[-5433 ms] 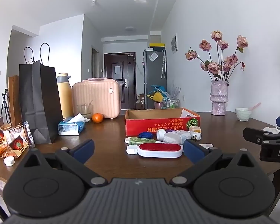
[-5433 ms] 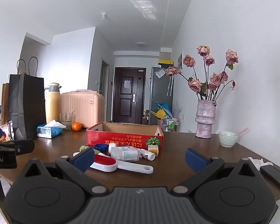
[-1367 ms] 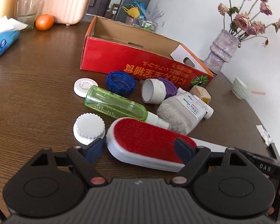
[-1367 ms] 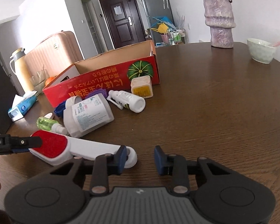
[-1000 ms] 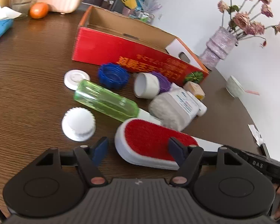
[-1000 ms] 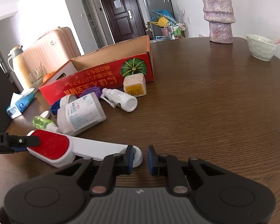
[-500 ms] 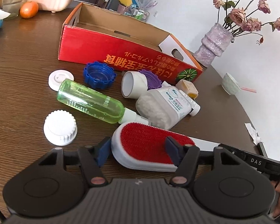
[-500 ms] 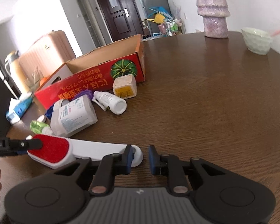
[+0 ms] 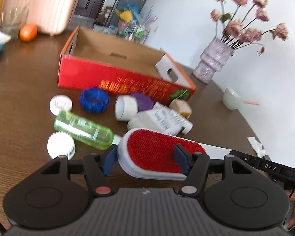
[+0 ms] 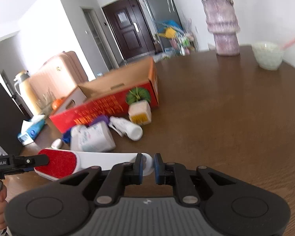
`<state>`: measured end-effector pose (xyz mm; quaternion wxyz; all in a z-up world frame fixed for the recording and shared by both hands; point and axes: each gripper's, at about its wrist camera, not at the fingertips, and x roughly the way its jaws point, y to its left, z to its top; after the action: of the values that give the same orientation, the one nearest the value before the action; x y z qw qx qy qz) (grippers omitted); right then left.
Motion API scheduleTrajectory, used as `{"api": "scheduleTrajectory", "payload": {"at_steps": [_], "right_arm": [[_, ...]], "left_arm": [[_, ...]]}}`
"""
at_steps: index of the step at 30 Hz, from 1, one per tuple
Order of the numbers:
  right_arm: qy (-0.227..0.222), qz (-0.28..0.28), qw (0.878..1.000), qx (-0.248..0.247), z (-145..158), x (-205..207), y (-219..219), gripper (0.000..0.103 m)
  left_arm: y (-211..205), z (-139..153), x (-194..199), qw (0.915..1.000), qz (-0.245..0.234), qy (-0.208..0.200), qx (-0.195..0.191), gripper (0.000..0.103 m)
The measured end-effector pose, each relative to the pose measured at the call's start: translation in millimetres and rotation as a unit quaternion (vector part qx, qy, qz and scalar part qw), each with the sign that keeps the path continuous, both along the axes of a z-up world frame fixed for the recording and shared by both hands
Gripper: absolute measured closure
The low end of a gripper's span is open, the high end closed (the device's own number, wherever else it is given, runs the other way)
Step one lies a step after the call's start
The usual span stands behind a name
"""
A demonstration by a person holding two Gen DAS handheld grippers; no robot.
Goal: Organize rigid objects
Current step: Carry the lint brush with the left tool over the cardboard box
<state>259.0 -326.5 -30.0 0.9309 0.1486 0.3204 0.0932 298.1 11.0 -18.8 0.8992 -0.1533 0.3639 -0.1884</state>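
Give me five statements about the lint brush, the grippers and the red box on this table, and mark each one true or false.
1. The left gripper has its fingers on either side of the red head of the lint brush. True.
2. The right gripper is wide open over bare table. False: it is shut on the end of the brush's white handle.
3. The green bottle stands upright inside the red box. False: it lies on its side on the table, in front of the box.
4. The blue cap sits on the table outside the box. True.
5. The vase of flowers is inside the box. False: it stands on the table beyond it.
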Motion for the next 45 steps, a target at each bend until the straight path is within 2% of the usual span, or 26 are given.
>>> {"api": "scheduleTrajectory", "payload": {"at_steps": [9, 17, 32, 45], "right_arm": [[-0.047, 0.003, 0.999, -0.008, 40.0, -18.2, 2.8, 0.091], [-0.075, 0.022, 0.996, -0.032, 68.3, 7.7, 15.5, 0.091], [-0.09, 0.048, 0.993, -0.055, 95.3, 126.0, 31.9, 0.091], [-0.057, 0.051, 0.996, -0.047, 82.4, 244.4, 40.2, 0.091]], "left_arm": [[3.5, 32.6, -22.5, 0.9992, 0.0, -0.038, -0.009, 0.04], [15.2, 53.6, -8.3, 0.9982, 0.011, -0.056, -0.018, 0.04], [29.3, 79.3, 90.0, 0.9975, 0.033, -0.06, -0.019, 0.04], [37.7, 64.1, 198.4, 0.9983, 0.049, -0.026, -0.021, 0.04]]}}
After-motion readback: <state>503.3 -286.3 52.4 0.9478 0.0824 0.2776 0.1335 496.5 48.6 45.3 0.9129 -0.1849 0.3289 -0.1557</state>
